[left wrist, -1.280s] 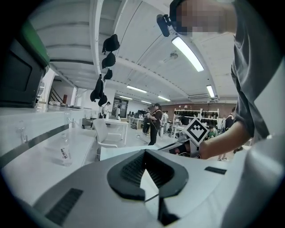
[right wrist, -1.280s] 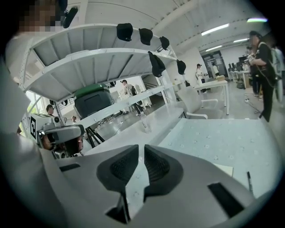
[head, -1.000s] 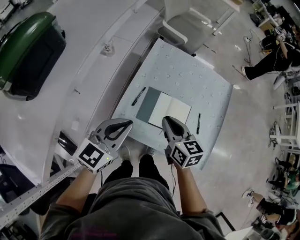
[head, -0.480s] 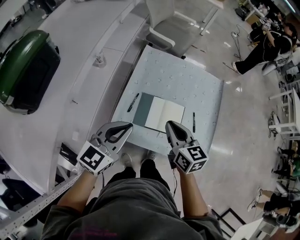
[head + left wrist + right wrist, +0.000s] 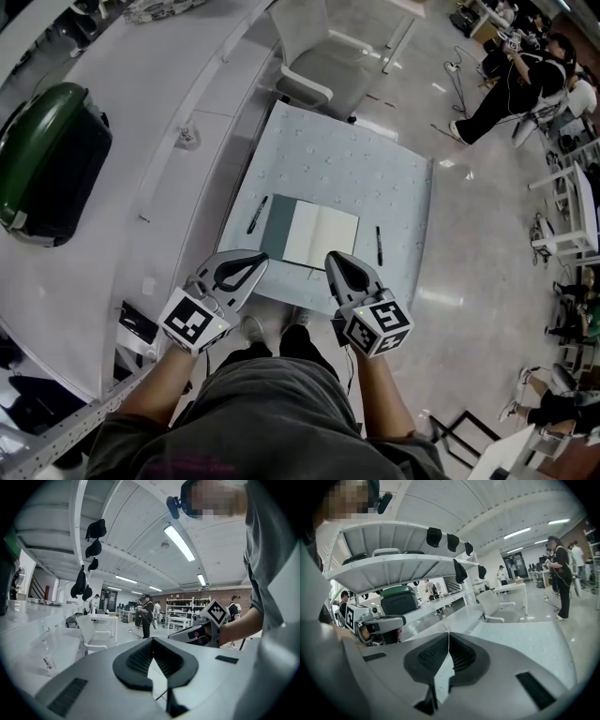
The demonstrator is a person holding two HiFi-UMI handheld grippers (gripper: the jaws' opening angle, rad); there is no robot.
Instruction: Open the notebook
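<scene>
Notebook (image 5: pixel 309 232) lies spread open on the pale bench (image 5: pixel 356 159), dark cover to the left, white page to the right, so the job looks about done. Left gripper (image 5: pixel 261 259) hangs over the near edge of the bench, jaws closed tip to tip with nothing between them. Right gripper (image 5: pixel 332 259) sits beside it, and its jaws have just been closing, also on nothing. Both are clear of the book, not touching it. What could spoil this? With nobody pressing the spine flat, a page or the cover might spring back and fold over by itself. A careless dip of either gripper near that near edge could also catch the book's corner and shove it askew. Watch the left pen (image 5: pixel 257 214) and the right pen (image 5: pixel 379 246), each just beside the book: one nudge and they would likely roll, the right one towards the bench's edge.
</scene>
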